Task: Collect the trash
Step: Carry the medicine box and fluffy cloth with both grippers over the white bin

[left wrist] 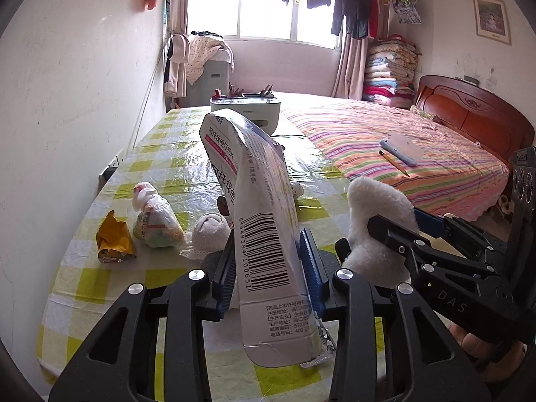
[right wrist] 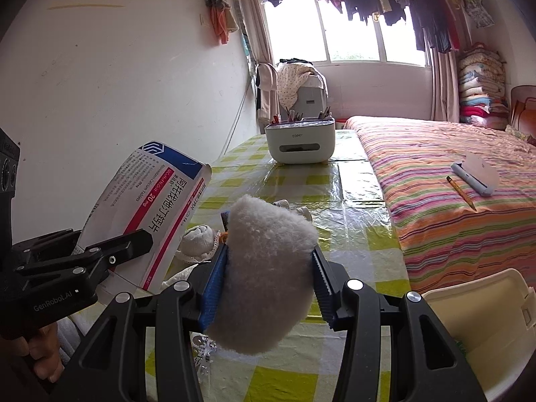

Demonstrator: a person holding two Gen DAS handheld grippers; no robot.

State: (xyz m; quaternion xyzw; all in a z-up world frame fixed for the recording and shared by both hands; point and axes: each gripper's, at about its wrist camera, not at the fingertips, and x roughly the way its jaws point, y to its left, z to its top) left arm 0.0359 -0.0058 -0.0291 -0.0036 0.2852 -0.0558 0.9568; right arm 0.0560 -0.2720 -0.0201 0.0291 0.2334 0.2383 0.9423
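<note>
Left hand-held gripper (left wrist: pixel 268 268) pinching flattened white cardboard medicine box (left wrist: pixel 258 207): light, creasable, gripped mid-length. Right hand-held gripper (right wrist: pixel 268 278) squeezing soft white fluffy pad (right wrist: pixel 264 268) beside box.

Ahead of me a grey organiser box (right wrist: pixel 300 144) stood on the checked desk (right wrist: pixel 355 201); a pencil (right wrist: pixel 461 192) lay on the striped bed (right wrist: pixel 452 167) beside it.

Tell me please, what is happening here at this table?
A person is clearing trash with two hand-held grippers. The left gripper holds a flattened medicine box above the checked tablecloth. The right gripper grips a white fluffy piece. A yellow wrapper, a crumpled plastic bag and a white sock ball lie on the table. A cream bin stands at the right.
</note>
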